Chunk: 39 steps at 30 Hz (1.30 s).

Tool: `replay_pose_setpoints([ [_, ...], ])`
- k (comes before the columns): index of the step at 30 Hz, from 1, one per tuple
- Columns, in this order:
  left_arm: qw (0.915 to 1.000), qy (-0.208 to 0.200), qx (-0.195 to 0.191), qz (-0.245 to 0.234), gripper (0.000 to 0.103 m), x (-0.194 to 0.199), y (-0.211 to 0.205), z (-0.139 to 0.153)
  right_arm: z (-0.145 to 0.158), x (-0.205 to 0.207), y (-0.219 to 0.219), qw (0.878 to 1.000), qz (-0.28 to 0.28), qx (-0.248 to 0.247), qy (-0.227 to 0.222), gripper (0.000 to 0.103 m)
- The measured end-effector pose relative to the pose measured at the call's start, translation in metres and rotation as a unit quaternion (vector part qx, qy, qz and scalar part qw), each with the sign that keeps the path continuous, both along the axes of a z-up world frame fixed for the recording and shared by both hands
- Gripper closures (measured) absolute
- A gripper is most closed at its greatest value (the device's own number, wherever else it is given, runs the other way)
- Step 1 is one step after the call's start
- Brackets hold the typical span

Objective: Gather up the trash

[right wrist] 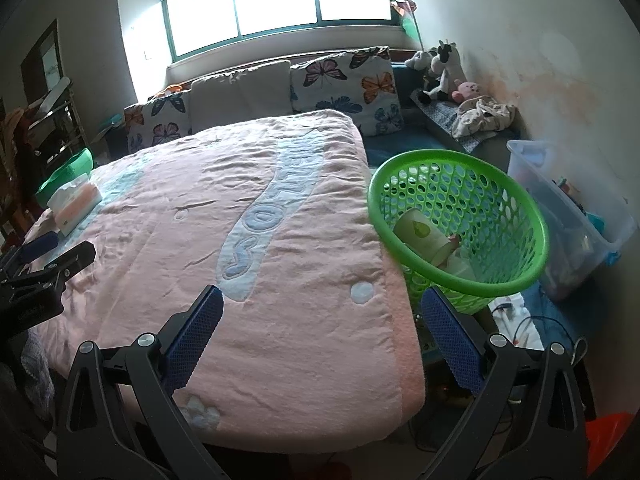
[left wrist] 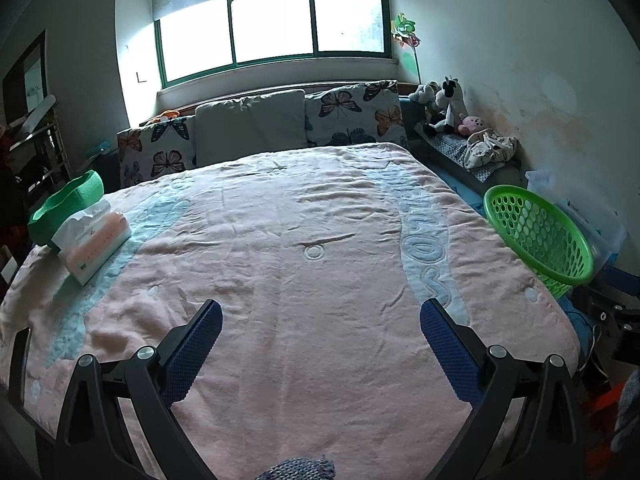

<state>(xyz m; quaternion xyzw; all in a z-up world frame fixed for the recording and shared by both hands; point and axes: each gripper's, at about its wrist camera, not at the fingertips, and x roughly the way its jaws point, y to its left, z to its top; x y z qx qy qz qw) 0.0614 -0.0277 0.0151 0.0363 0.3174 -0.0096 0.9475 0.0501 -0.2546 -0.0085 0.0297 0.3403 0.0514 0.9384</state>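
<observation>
**Trash gathered in green basket at bedside as both tools hang empty**

A green perforated basket (right wrist: 460, 232) sits tilted at the bed's right edge, its mouth angled toward the pink blanket (right wrist: 240, 240), likely so litter can be dropped in from the bed. Inside, a paper cup (right wrist: 420, 236) lies on its side, long axis running from upper left to lower right, its base toward the rim. The left hand-held gripper (left wrist: 320, 344) hovers over the blanket with fingers spread and nothing between them; the right hand-held gripper (right wrist: 322, 336) is likewise wide apart and empty. A tissue pack (left wrist: 94, 246) rests near the far left corner.
</observation>
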Motion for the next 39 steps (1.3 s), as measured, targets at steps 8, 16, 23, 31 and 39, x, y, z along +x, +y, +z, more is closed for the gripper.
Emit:
replay_pose_setpoints([
  [8, 1.0, -0.001, 0.0, 0.003, 0.007, -0.0001, 0.0009, 0.0009, -0.0007, 0.0013, 0.003, 1.0, 0.003, -0.002, 0.002, 0.004],
  [16, 1.0, -0.002, 0.001, 0.003, 0.007, 0.0003, 0.0018, 0.001, -0.0012, 0.0016, 0.0026, 1.0, 0.004, 0.0, 0.002, 0.004],
  [23, 1.0, 0.0, 0.0, 0.003, 0.007, 0.0004, 0.0018, 0.0008, -0.0019, 0.0028, 0.0017, 1.0, 0.004, 0.001, 0.004, 0.004],
  [31, 1.0, 0.001, -0.001, 0.005, 0.007, 0.0008, 0.0021, -0.0007, -0.0038, 0.004, 0.0019, 1.0, 0.006, 0.0, 0.006, 0.004],
  [39, 0.9999, 0.005, -0.005, 0.009, 0.007, 0.0014, 0.0036, -0.0054, -0.005, 0.0044, 0.0026, 1.0, 0.006, 0.0, 0.008, 0.004],
])
